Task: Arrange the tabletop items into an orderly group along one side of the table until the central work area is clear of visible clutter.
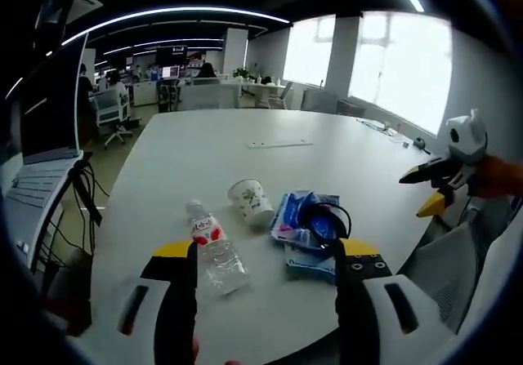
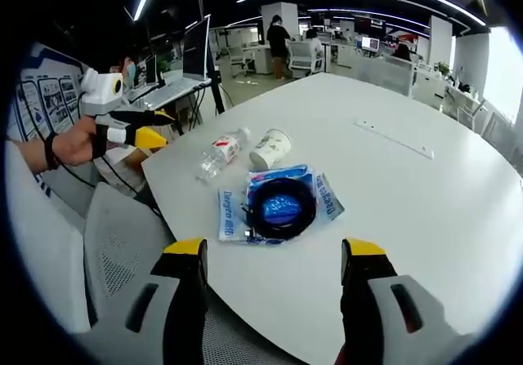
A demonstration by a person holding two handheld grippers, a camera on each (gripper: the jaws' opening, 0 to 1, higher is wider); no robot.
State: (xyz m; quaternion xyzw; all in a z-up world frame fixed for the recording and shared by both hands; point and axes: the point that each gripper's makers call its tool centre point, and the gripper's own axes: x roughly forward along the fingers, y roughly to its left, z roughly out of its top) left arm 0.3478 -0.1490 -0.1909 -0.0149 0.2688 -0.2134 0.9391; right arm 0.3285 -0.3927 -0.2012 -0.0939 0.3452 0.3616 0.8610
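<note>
On the white table point(image 1: 245, 136) lie a clear water bottle point(image 1: 216, 249) on its side, a tipped paper cup point(image 1: 251, 199), and blue packets point(image 1: 296, 218) with a black cable coil point(image 1: 325, 222) on top. My left gripper point(image 1: 265, 277) is open, just short of the bottle and packets. My right gripper point(image 1: 441, 181) comes in from the right, off the table's edge. In the right gripper view the bottle point(image 2: 221, 153), the cup point(image 2: 271, 147) and the coil point(image 2: 280, 203) on the packets point(image 2: 229, 215) lie ahead of my open right gripper point(image 2: 274, 271). A hand holds my left gripper point(image 2: 131, 126) at the left.
A thin pale strip point(image 1: 280, 144) point(image 2: 392, 139) lies further along the table. An open laptop point(image 1: 49, 112) stands on a side desk with hanging cables. A grey mesh chair point(image 2: 122, 242) sits at the table's edge. Office desks and people fill the background.
</note>
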